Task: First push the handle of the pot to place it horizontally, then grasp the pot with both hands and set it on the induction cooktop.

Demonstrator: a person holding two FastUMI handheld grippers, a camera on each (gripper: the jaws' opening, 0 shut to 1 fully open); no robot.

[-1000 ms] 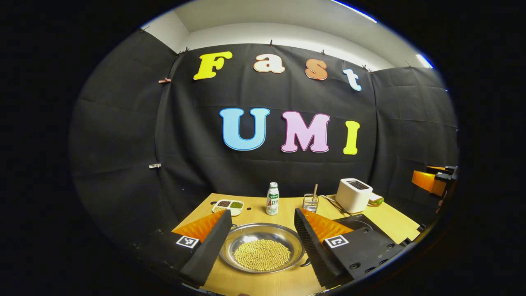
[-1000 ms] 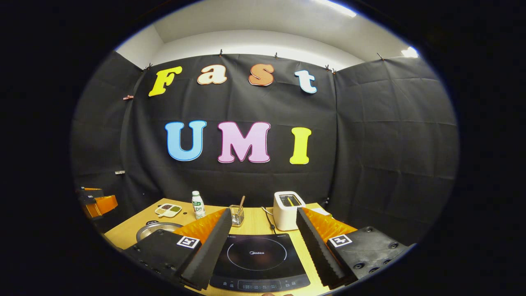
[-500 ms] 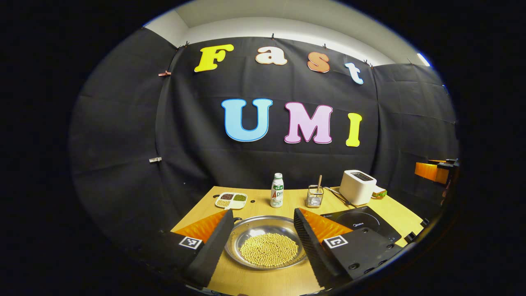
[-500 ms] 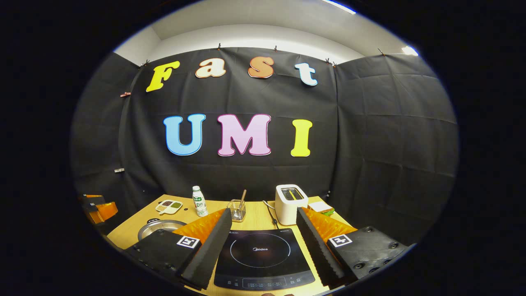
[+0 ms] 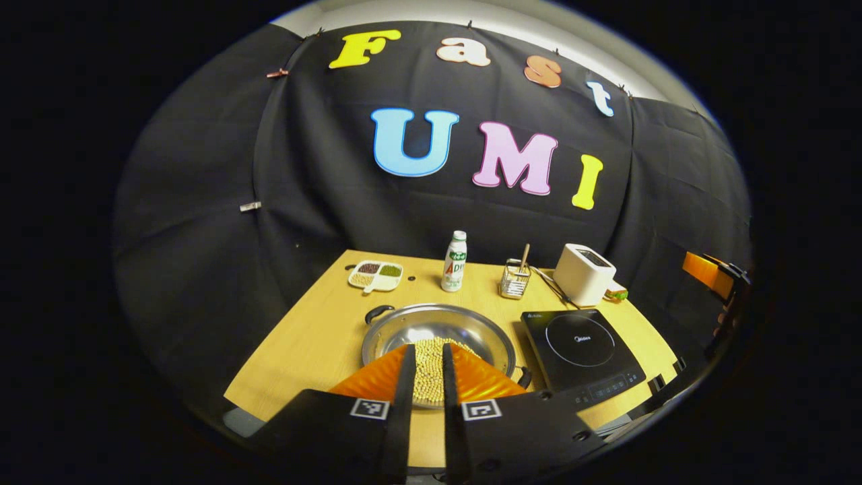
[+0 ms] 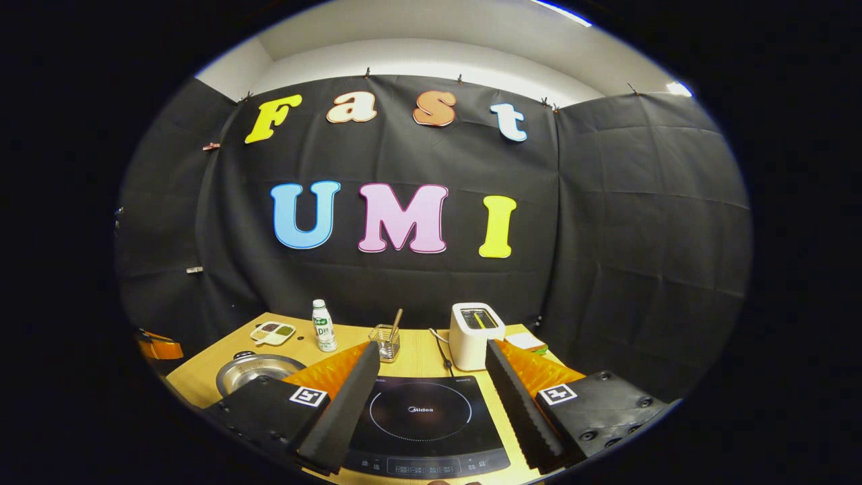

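Left gripper sat low in the left gripper view, its orange-and-black fingers nearly closed with only a thin slit between them, nothing held. It hovered over the near rim of the shallow round stainless-steel pot, tips apparently clear of it; contact couldn't be confirmed.

The pot sat on the light wooden table, just left of the flat black glass induction cooktop and not on it. One black loop handle pointed far-left, the other near-right, so the handle line ran diagonally.

Judgement: the handle-push step was in hand, not yet done. Narrowed fingers suit poking. The next move likely called for nudging a handle round until both sit left-right, then one gripper per handle.

Right gripper was wide open and empty in the right gripper view, framing the cooktop.

Containers:
- the pot held a loose heap of small pale-yellow beans; a fast push or tilt could spill them
- small white divided dish held dark, green and pale grains in separate sections
- small clear holder had a wooden stick standing in it

Further back stood a white plastic bottle with a green label and a white toaster, near the wall.
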